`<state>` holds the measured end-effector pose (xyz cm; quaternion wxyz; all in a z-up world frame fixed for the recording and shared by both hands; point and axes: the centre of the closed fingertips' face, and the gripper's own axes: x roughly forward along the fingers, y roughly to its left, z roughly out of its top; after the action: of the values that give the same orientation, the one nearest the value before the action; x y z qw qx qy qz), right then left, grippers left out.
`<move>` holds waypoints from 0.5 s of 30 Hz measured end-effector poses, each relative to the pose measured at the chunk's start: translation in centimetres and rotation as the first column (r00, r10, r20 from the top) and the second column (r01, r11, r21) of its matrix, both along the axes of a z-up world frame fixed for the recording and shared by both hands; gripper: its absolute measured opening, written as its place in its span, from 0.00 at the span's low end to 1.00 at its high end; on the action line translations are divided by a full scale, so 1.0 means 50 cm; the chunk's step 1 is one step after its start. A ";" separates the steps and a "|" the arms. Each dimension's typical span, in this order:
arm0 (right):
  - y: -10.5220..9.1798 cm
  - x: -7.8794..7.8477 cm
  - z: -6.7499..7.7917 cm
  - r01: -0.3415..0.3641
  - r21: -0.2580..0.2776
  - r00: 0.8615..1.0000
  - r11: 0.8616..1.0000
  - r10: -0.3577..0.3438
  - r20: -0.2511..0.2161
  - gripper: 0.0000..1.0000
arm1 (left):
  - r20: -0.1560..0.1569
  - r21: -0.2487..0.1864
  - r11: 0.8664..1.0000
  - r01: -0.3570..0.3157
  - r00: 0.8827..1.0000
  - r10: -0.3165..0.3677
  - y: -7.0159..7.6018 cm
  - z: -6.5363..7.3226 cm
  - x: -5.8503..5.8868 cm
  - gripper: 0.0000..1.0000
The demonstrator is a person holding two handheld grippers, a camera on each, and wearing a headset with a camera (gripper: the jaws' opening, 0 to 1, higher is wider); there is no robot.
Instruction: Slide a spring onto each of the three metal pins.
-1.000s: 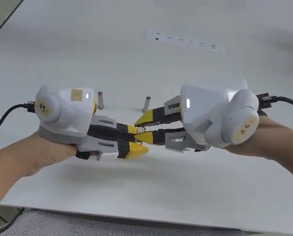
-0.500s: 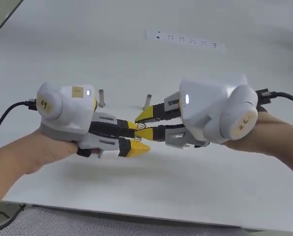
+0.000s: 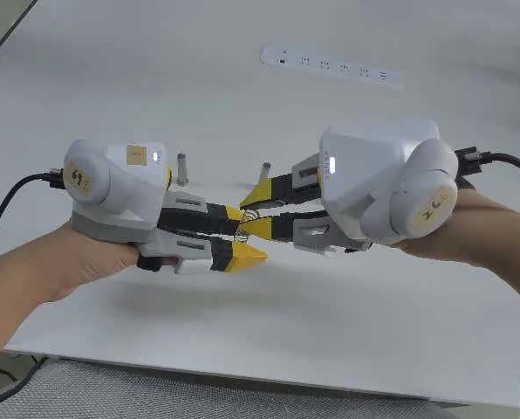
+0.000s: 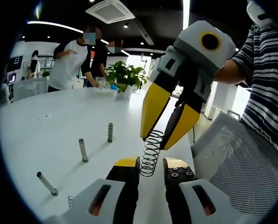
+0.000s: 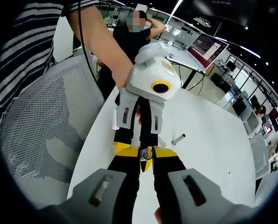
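The right claw is closed on one end of a spring, its yellow jaws converging on the top coils. The spring runs straight across to the left claw, whose jaws stand apart; the lower coils sit in that gap, leaning on one jaw with daylight at the other. Both claws meet nose to nose above the white bench, so the spring hangs in the air between them, clear of the surface.

In the left gripper view three pins stand on the bench: the near pin, the middle pin and the far pin (this one looks ribbed, perhaps coiled, but it is too small to tell). A second spring lies just beside the near pin. A power strip lies at the bench's far side.
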<state>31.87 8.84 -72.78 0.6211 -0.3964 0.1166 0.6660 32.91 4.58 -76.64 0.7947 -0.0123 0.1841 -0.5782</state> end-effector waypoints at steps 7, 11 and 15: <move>0.000 -0.004 -0.003 -0.018 -0.020 1.000 1.000 0.018 0.012 0.11 | 0.005 -0.002 1.000 -0.014 1.000 0.014 0.001 0.002 0.005 0.22; 0.000 -0.005 -0.003 -0.023 -0.023 1.000 0.999 0.024 0.017 0.11 | 0.009 0.004 1.000 -0.025 1.000 0.025 0.004 0.001 0.007 0.26; -0.002 -0.003 -0.003 -0.027 -0.030 0.999 0.999 0.027 0.026 0.11 | 0.011 0.018 0.999 -0.044 0.999 0.044 0.013 -0.004 0.009 0.32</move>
<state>31.71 8.75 -72.91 0.6075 -0.4159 0.1131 0.6672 33.38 5.21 -76.85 0.8082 -0.0060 0.1849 -0.5591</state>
